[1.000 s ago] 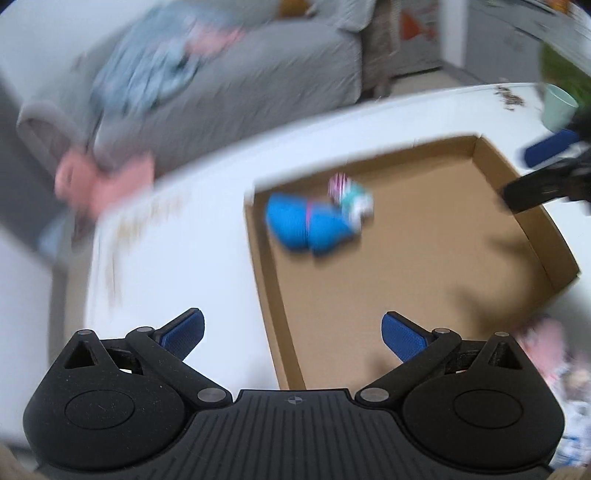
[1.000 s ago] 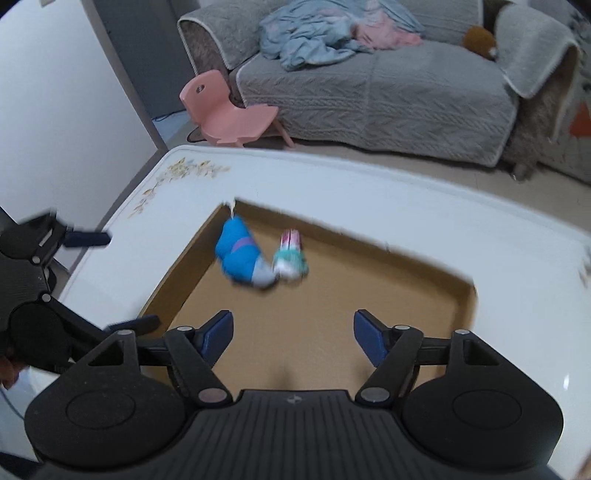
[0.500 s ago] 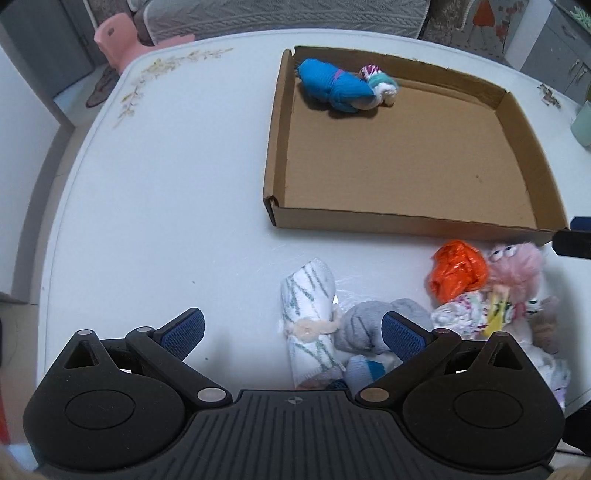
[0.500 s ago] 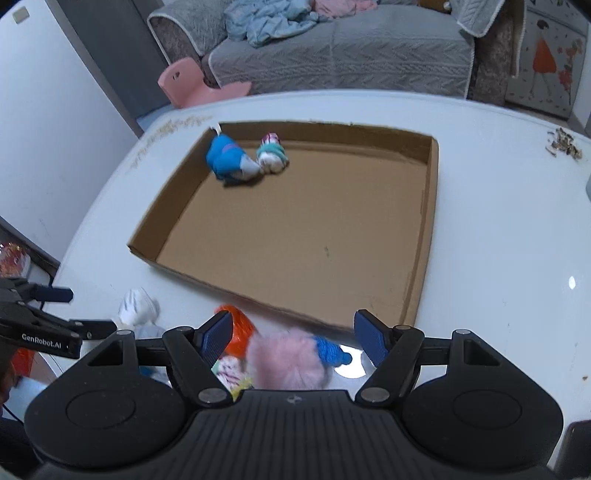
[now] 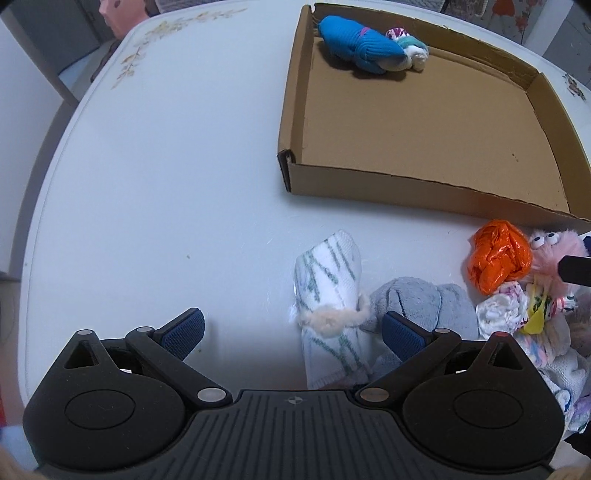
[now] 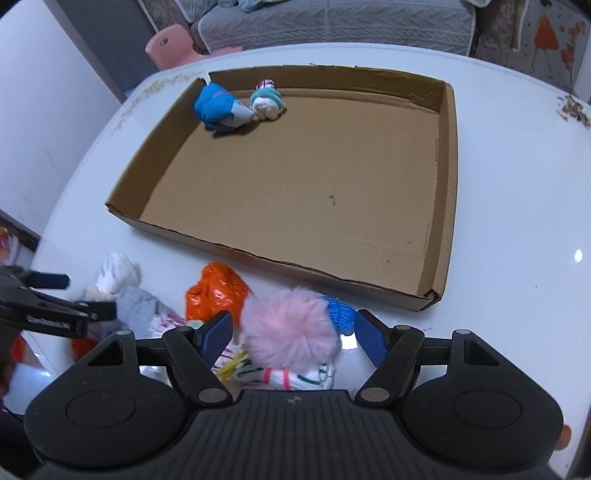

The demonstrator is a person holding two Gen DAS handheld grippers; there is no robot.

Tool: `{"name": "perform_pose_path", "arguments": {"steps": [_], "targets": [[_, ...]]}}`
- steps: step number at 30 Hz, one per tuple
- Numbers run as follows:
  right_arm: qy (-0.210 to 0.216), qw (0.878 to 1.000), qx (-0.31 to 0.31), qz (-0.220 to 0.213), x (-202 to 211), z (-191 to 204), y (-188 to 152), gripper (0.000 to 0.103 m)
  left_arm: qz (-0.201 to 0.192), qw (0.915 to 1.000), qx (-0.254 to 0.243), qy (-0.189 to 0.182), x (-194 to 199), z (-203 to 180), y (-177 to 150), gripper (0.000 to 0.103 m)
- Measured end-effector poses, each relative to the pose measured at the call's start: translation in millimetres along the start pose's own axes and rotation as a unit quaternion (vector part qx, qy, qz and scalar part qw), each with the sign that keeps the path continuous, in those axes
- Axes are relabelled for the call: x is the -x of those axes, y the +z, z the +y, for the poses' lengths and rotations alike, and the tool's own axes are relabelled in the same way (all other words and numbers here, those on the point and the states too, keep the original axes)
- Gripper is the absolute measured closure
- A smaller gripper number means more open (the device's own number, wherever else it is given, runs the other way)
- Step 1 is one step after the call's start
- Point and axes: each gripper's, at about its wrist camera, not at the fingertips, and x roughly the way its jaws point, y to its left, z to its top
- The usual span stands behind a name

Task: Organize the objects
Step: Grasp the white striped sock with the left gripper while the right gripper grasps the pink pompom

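A shallow cardboard tray point(image 5: 424, 192) point(image 6: 295, 262) lies on the white table, with a blue rolled sock point(image 5: 354, 42) point(image 6: 216, 107) and a white-teal bundle point(image 5: 410, 46) point(image 6: 267, 99) in its far left corner. In front of the tray lies a pile: a white roll with green stripes point(image 5: 328, 291) point(image 6: 116, 271), a grey roll point(image 5: 424, 306), an orange crinkled bag point(image 5: 498, 258) point(image 6: 218, 290) and a pink fluffy toy point(image 5: 554, 254) point(image 6: 291, 330). My left gripper point(image 5: 293, 330) hangs open over the striped roll. My right gripper point(image 6: 293, 336) stands open around the pink toy, pads apart from it.
The white table point(image 5: 166, 166) has a flower print at its far left corner. A pink child's chair point(image 6: 170, 44) and a grey sofa point(image 6: 332, 22) stand beyond it. More white printed bundles point(image 5: 509, 314) lie at the pile's right.
Both grippers have tipped downward and sunk toward the table. The views moved from the sofa and tray to the pile in front of the tray, which now lies between the fingers.
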Motion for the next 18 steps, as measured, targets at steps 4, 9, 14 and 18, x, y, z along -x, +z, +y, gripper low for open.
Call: {"name": "perform_pose_path", "arguments": {"steps": [4,9,14,18], "targets": [[-0.009,1.000,0.002,0.005,-7.2,-1.0,-0.1,0.034,-0.007,1.0000,-0.003,0.005,-1.2,-3.3,0.9,0.001],[-0.020,1.000,0.008,0.007,-12.9,0.5,-0.3,0.034,-0.012,0.9992,-0.027,0.029,-3.9,-9.5,-1.0,0.001],[-0.020,1.000,0.004,0.009,-13.6,-0.9,-0.3,0.037,-0.013,0.9968,-0.063,0.047,-8.6,-18.5,-5.1,0.001],[-0.020,1.000,0.001,0.008,-12.6,-2.2,-1.1,0.039,-0.018,0.9962,-0.070,0.048,-9.0,-19.3,-7.1,0.001]]}}
